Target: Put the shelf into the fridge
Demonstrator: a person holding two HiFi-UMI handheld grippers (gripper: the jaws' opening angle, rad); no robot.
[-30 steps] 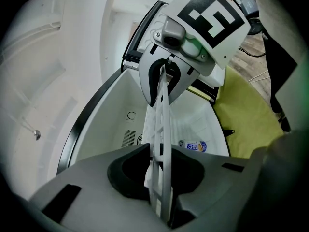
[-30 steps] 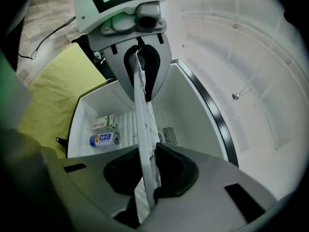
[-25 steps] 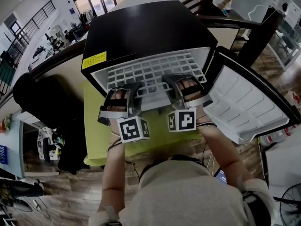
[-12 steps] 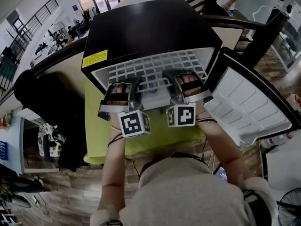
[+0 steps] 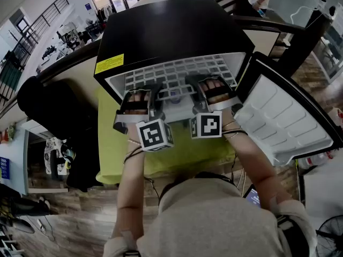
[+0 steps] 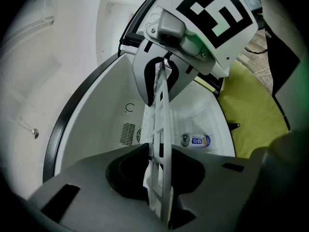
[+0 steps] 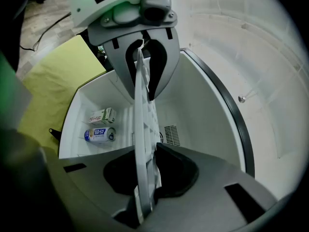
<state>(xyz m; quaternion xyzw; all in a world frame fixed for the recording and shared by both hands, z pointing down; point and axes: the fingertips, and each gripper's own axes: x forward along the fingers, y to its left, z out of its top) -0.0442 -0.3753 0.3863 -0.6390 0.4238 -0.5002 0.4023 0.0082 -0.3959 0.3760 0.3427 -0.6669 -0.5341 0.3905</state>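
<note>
The white grid shelf [image 5: 177, 78] sits in the mouth of the black fridge [image 5: 171, 31], its far part inside under the top and its near edge sticking out toward the person. The left gripper [image 5: 138, 101] is clamped on the left part of that near edge and the right gripper [image 5: 213, 94] on the right part, each pinching the rim between its jaws. The fridge door [image 5: 284, 122] stands open at the right, and a can [image 7: 99, 135] and a small carton [image 7: 102, 115] lie inside below the shelf.
</note>
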